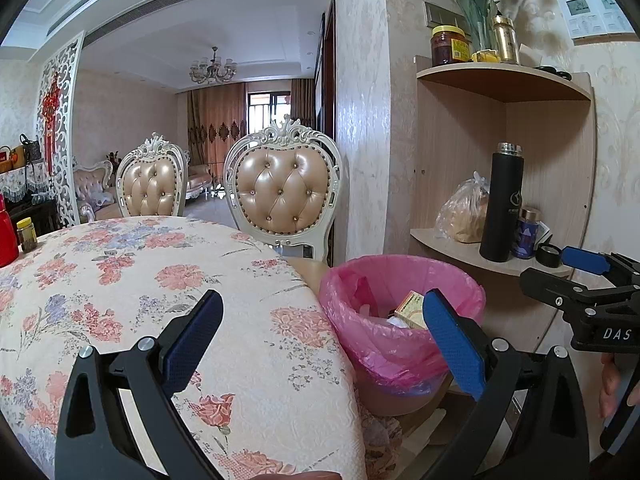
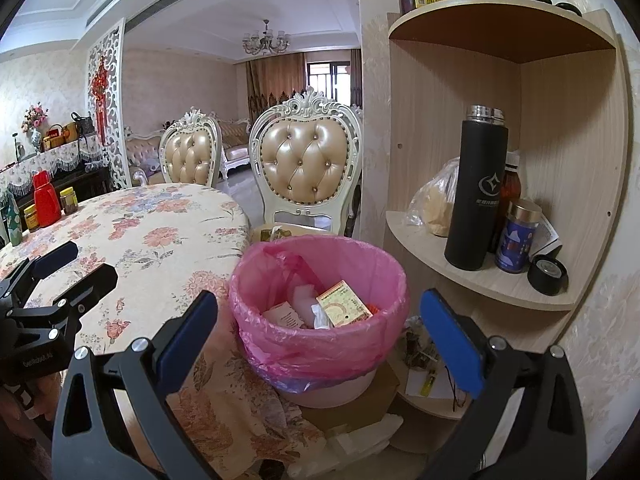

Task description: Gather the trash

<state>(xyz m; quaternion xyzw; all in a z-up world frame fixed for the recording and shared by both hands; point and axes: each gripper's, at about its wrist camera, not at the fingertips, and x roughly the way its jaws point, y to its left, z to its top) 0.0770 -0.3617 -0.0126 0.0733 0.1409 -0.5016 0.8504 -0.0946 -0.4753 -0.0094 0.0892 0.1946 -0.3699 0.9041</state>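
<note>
Both the left gripper (image 1: 322,326) and right gripper (image 2: 318,326) are hovering, fingers spread apart and empty, beside the pink-lined bin (image 2: 320,344) holding a yellow box (image 2: 344,308).

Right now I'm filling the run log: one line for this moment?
left gripper: open, empty | right gripper: open, empty | pink-lined bin: holds trash | table: beside bin
</note>
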